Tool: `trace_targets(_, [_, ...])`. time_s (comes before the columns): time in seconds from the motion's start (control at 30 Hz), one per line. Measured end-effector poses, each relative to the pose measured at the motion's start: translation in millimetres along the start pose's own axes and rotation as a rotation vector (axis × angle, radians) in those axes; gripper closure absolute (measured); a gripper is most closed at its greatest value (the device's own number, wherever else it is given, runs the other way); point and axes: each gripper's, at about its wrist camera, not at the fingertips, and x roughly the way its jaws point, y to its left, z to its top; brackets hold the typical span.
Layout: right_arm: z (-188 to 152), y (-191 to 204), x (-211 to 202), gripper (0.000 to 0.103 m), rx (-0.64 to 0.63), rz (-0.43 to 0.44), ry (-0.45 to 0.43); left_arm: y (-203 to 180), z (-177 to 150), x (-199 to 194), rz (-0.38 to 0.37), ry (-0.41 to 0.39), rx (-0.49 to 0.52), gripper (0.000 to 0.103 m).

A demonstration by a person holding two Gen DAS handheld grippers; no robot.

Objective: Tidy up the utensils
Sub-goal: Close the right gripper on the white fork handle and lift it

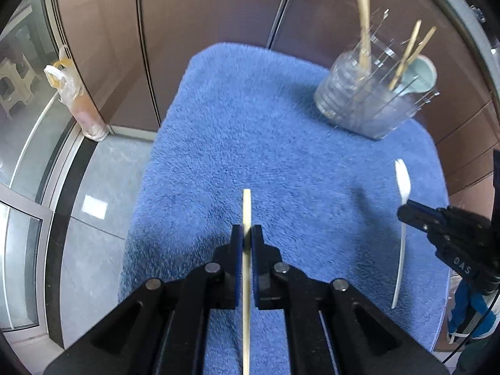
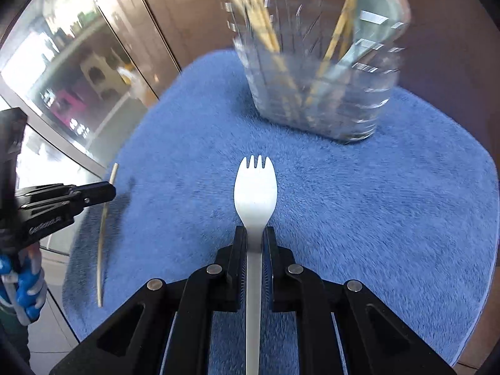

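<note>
both hand-held grippers loaded, holder ahead

while the left hand-held gripper [image 1: 247,234] is clamped on a pale chopstick [image 1: 247,209] that runs straight out between its jaws, the right hand-held gripper [image 2: 255,237] is clamped on the handle of a white spork [image 2: 255,192], tines pointing forward. both utensils are held above a blue towel [image 1: 250,131] that covers the counter. from the left wrist view the right hand-held gripper shows at the right edge with the spork seen edge-on; from the right wrist view the left one shows at the left edge with its chopstick. farther on, toward the towel's far right part, stands a clear holder [image 1: 368,100], blurred in the right wrist view. it has upright chopsticks [image 1: 364,28] in it and a pale green spoon [image 1: 420,73]. brown panels [image 1: 203,9] rise behind the towel.
</note>
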Motion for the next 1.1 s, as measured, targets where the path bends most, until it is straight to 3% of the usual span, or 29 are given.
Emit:
trace_targets(0.4, [-64.8, -21.8, -91.0, 0.092, 0.063, 0.11, -0.33, -22.1, -20.0, -75.1, -0.065, -0.192, 0.036, 0.098])
trace_targets(0.5, [-74.2, -30.6, -109.7, 0.093, 0.079, 0.121, -0.389, -29.8, -22.2, -89.5, -0.08, -0.226, 0.045, 0.099])
trace_targets(0.57, [-81.9, -35.2, -123.6, 0.103, 0.088, 0.126, -0.424, -35.6, -23.7, -98.5, -0.086, -0.245, 0.056, 0.099])
trace_targets(0.73, [-90.4, -36.2, -148.0, 0.103, 0.085, 0.112, -0.492, -51.2, -24.6, -112.7, -0.094, -0.285, 0.078, 0.099])
trace_targets(0.93, [-87.4, -50.3, -132.2, 0.1, 0.118, 0.13, -0.414, -62.2, -23.6, -113.5, -0.109, -0.285, 0.095, 0.099])
trace_targets(0.97, [-84.8, -53.6, -125.5, 0.096, 0.129, 0.125, -0.391, -63.0, -23.6, -111.7, -0.111, -0.282, 0.096, 0.099])
trace_targets(1.03, [-75.9, -61.0, -107.7, 0.07, 0.156, 0.133, -0.33, -62.6, -21.0, -106.7, -0.116, -0.274, 0.096, 0.099])
trace_targets(1.1, [-63.5, -67.1, -88.3, 0.067, 0.179, 0.111, -0.27, -60.4, -18.6, -100.4, -0.121, -0.267, 0.091, 0.099])
